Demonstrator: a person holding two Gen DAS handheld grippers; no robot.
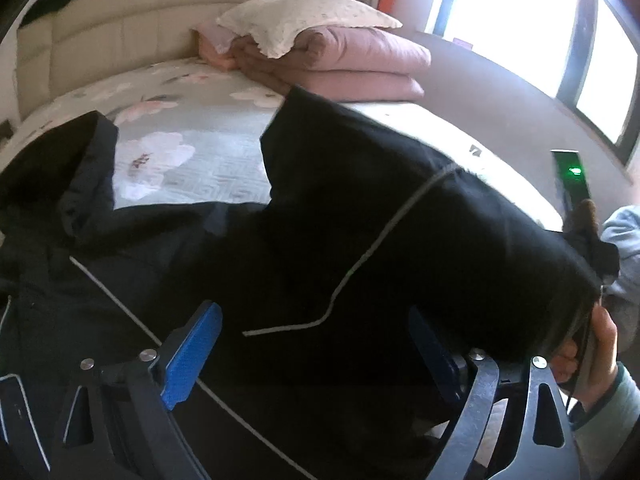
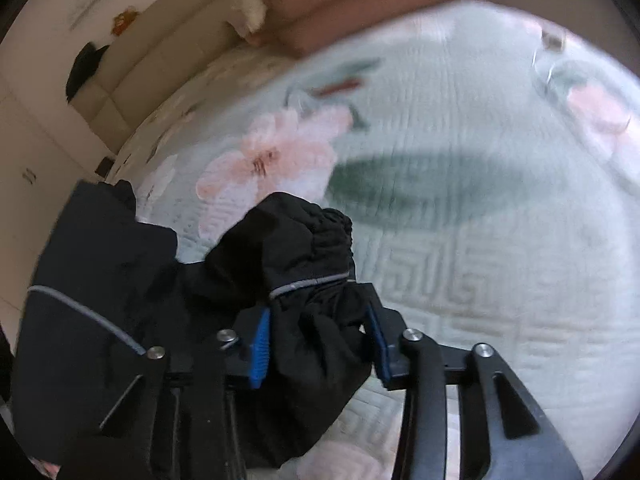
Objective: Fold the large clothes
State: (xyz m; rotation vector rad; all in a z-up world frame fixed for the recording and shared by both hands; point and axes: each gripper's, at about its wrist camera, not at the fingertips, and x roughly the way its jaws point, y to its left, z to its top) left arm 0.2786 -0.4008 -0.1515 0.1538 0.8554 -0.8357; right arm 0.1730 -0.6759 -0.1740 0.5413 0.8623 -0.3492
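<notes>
Black jacket (image 1: 360, 220): spread on floral bed (image 1: 192, 160). Right hand-held gripper (image 2: 320, 344): blue pads pinching the elastic sleeve cuff (image 2: 316, 240). Left hand-held gripper (image 1: 312, 356): jaws spread wide over jacket body, gripping nothing

Black jacket (image 1: 360, 240) with thin grey reflective piping; elastic cuff (image 2: 320, 236) also black. Bedspread (image 1: 192, 160) pale mint green, quilted key-pattern, big pink-white flowers and dark green leaves. Folded duvet (image 1: 360, 64) dusty pink; pillow (image 1: 304, 16) cream with tiny print. Headboard (image 1: 120, 28) beige. Gripper pads (image 2: 260, 344) blue on black frames. Sleeve (image 1: 616, 408) pale grey-green.
</notes>
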